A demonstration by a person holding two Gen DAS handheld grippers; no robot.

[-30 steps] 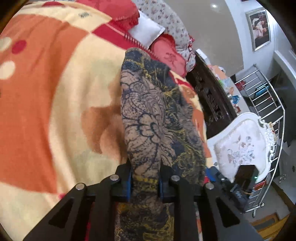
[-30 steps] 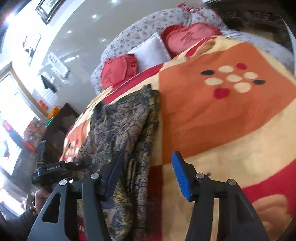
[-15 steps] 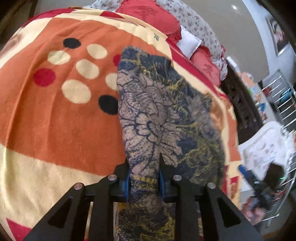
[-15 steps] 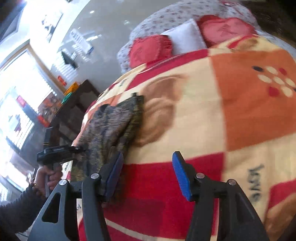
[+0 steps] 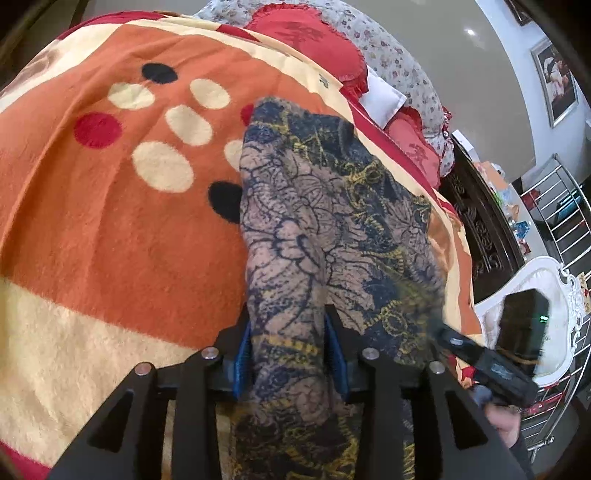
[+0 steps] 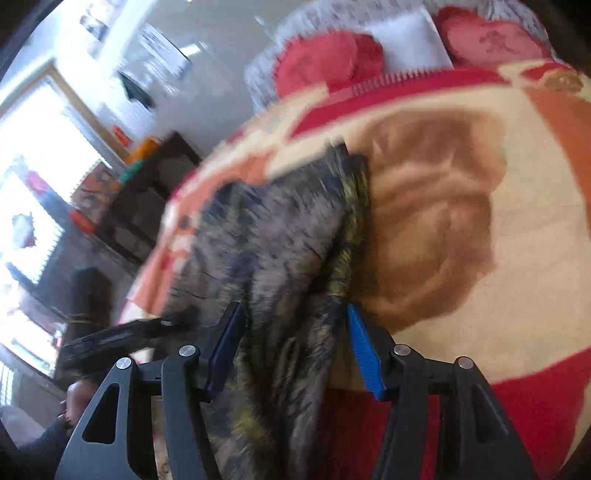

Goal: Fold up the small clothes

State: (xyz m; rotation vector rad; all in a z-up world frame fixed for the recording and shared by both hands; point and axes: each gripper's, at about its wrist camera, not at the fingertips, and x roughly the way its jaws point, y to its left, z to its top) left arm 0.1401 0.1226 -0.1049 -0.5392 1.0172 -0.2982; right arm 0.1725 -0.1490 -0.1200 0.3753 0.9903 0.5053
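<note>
A small dark blue, brown and yellow patterned garment [image 5: 332, 229] lies on an orange, cream and red blanket [image 5: 110, 221] on a bed. My left gripper [image 5: 290, 350] is shut on the garment's near end, cloth bunched between its blue pads. In the right wrist view the garment [image 6: 288, 236] looks blurred. My right gripper [image 6: 295, 343] is open, its blue pads on either side of the garment's near edge. The right gripper also shows in the left wrist view [image 5: 487, 362], low on the right.
Red heart cushions [image 5: 306, 33] and a white pillow [image 5: 380, 99] sit at the bed's head. A dark carved wooden unit [image 5: 480, 229], a white ornate chair [image 5: 535, 302] and a metal rack [image 5: 565, 206] stand beside the bed. A bright window [image 6: 33, 155] is on the left.
My right gripper has moved left onto the garment's edge, which now lies between its open pads. My left gripper keeps its hold and has shifted slightly over the blanket.
</note>
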